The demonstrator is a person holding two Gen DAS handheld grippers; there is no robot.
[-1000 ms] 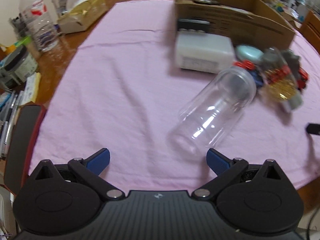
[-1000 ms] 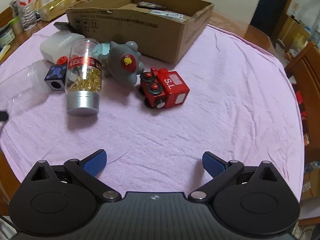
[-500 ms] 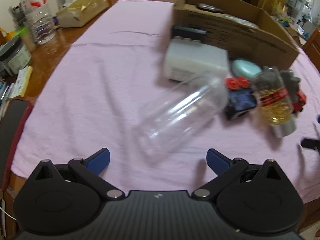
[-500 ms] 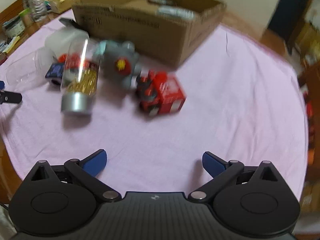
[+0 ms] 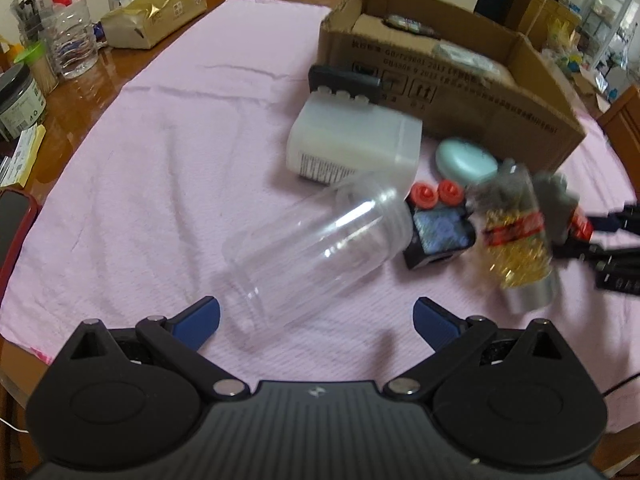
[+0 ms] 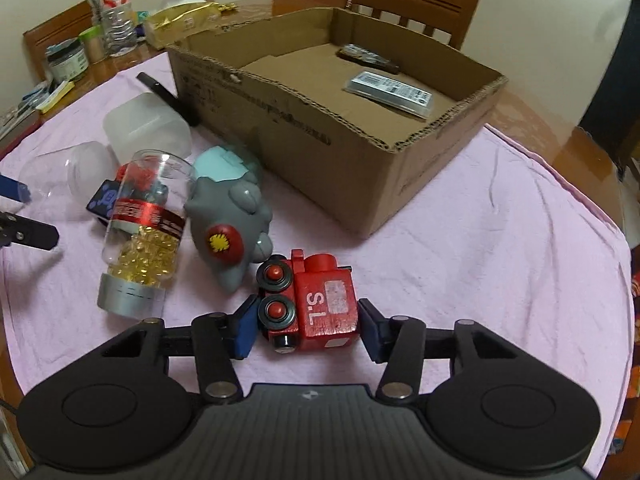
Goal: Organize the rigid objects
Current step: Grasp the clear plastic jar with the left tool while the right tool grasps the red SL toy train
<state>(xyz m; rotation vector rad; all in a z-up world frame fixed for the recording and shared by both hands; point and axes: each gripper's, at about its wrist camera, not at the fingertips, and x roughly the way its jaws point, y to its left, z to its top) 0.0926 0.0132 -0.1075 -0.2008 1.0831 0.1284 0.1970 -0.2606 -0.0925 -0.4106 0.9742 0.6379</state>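
Observation:
A red toy train (image 6: pixel 316 304) marked "S.L" lies on the pink cloth between the fingers of my right gripper (image 6: pixel 306 330); both pads sit close on either side of it, with small gaps showing. My left gripper (image 5: pixel 316 322) is open, its tips just short of the base of a clear plastic jar (image 5: pixel 316 248) lying on its side. Beside it are a black-and-blue cube toy (image 5: pixel 438 236), a capsule bottle (image 6: pixel 140 232) standing on its silver cap, a grey toy (image 6: pixel 230 228), a white container (image 5: pixel 352 144) and a teal case (image 5: pixel 464 160).
An open cardboard box (image 6: pixel 280 120) stands behind the toys and holds a flat packet (image 6: pixel 388 90) and a dark item (image 6: pixel 366 56). Water bottle (image 5: pixel 68 20), gold tissue pack (image 5: pixel 156 16) and jars line the wooden table's far left edge. A chair (image 6: pixel 412 8) stands behind the box.
My right gripper moved forward and down and narrowed its fingers around the red train. My left gripper swung towards the clear jar, which now lies just ahead of its tips.

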